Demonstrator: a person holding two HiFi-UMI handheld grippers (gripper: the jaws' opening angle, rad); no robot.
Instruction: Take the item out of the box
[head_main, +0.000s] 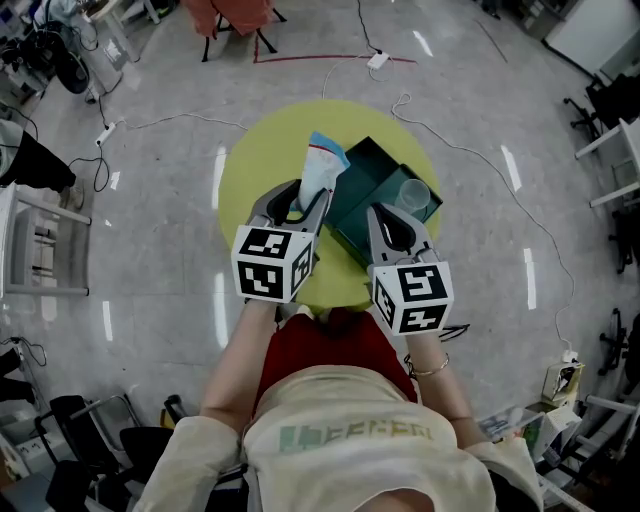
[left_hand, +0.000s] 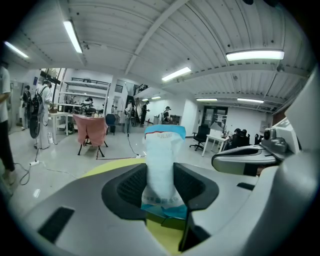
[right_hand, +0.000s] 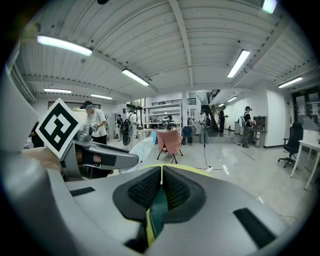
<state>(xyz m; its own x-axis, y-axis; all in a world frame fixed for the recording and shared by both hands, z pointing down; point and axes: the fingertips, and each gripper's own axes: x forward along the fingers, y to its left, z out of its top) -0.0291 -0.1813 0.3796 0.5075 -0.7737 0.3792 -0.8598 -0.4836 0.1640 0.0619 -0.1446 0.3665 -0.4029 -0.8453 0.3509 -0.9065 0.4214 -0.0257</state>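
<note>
A white pouch with blue ends (head_main: 321, 168) stands upright between the fingers of my left gripper (head_main: 307, 203), which is shut on its lower part, at the left edge of the dark teal box (head_main: 376, 168). In the left gripper view the pouch (left_hand: 161, 159) rises from between the pads of that gripper (left_hand: 160, 189), with the box edge (left_hand: 170, 220) just below. My right gripper (head_main: 378, 214) is shut on the box's near wall; in the right gripper view the jaws of this gripper (right_hand: 161, 186) meet over the teal wall (right_hand: 158, 210). A clear cup (head_main: 413, 193) sits inside the box.
The box rests on a round yellow table (head_main: 247, 165). Cables and a power strip (head_main: 378, 60) lie on the grey floor around it. A chair draped in pink cloth (head_main: 232, 14) stands beyond the table. Office chairs and desks line the room's edges.
</note>
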